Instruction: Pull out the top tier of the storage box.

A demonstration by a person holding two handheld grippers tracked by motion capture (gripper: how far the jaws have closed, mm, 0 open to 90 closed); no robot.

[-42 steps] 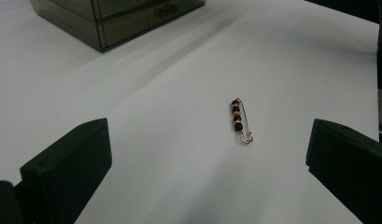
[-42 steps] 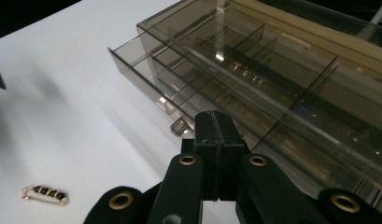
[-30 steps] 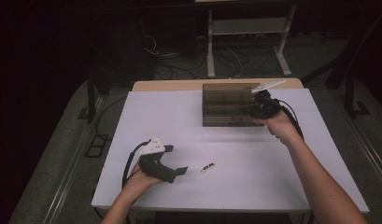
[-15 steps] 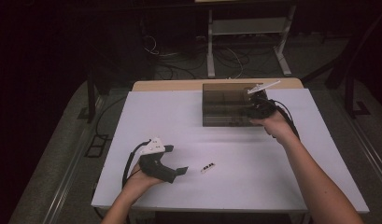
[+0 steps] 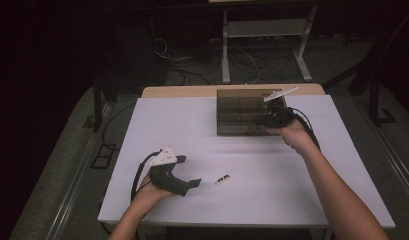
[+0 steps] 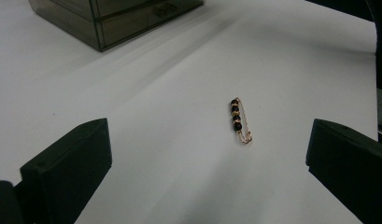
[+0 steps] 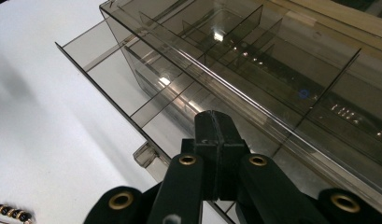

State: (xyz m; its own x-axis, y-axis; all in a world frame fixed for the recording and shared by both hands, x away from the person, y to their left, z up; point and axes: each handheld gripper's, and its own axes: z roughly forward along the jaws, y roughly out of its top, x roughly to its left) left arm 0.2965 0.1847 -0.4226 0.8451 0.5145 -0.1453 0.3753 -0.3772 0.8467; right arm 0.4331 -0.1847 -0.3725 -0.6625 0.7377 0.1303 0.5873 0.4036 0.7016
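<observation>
On the white table (image 5: 292, 200), seen from the high view, we hold the left gripper (image 5: 189, 184) near the front edge, with a small pin (image 5: 222, 180) lying just beside its tips. Our left gripper view shows what the high view cannot: the pin (image 6: 240, 120) is a thin gold bar carrying dark beads, lying flat on the bare surface between our two jaws, touched by neither. Our right gripper view shows that the smoky clear organizer box (image 7: 272, 79) has a shallow drawer (image 7: 132, 88) pulled partly out, split by dividers, with a small tab at its front. The table is covered in plain white; beyond it the room is dark, with cables on the floor and a metal stand behind. Our left jaws stand wide apart and hold nothing. Our right gripper (image 7: 215, 126) has its jaws pressed together at the drawer's front edge; whether they pinch the edge or merely touch it, we cannot quite tell.
</observation>
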